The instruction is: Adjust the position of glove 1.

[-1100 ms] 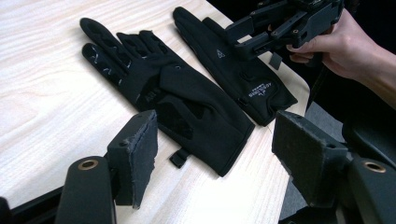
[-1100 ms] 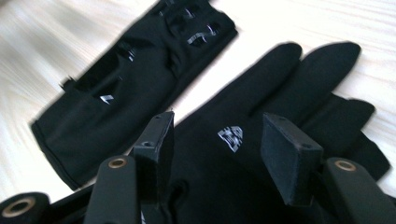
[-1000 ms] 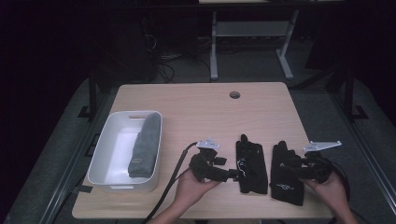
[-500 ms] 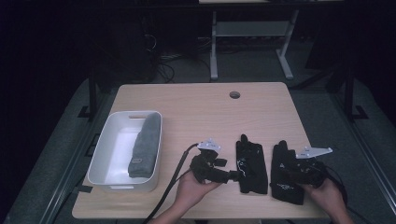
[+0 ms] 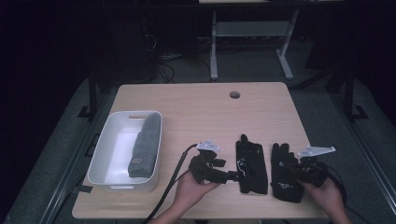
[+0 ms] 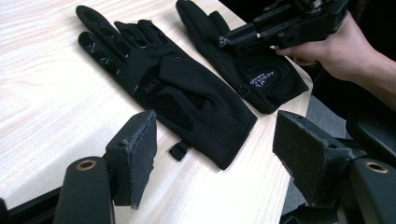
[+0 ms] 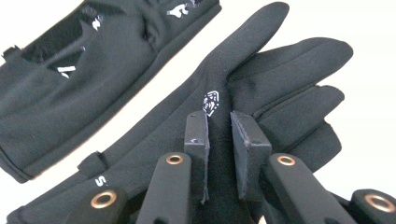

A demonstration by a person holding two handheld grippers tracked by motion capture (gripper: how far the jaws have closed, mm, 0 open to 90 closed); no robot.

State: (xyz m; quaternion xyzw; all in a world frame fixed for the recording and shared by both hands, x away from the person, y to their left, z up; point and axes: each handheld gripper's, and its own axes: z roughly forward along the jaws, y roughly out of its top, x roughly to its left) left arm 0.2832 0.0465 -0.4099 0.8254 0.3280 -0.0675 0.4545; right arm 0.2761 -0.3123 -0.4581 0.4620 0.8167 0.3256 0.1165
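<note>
Two black gloves lie side by side near the table's front edge. My left gripper [image 5: 233, 176] points at the cuff side of the left glove [image 5: 252, 163], jaws wide open around bare table just short of it. In the left gripper view that gripper [image 6: 219, 158] faces this glove [image 6: 173, 88] palm-up, with the other glove [image 6: 252, 70] beyond. My right gripper [image 5: 292, 173] rests on the right glove [image 5: 283, 189]. In the right gripper view its jaws [image 7: 218, 121] stand nearly together, pinching that glove's [image 7: 280, 60] fabric near a small white logo.
A white tub [image 5: 100, 156] stands at the front left with a folded grey cloth [image 5: 144, 144] inside. The wooden table [image 5: 210, 116] has a cable hole [image 5: 235, 94] at the back. Desk legs and cables stand on the dark floor behind.
My right gripper has slid left onto the right glove. The left gripper has edged slightly towards the left glove.
</note>
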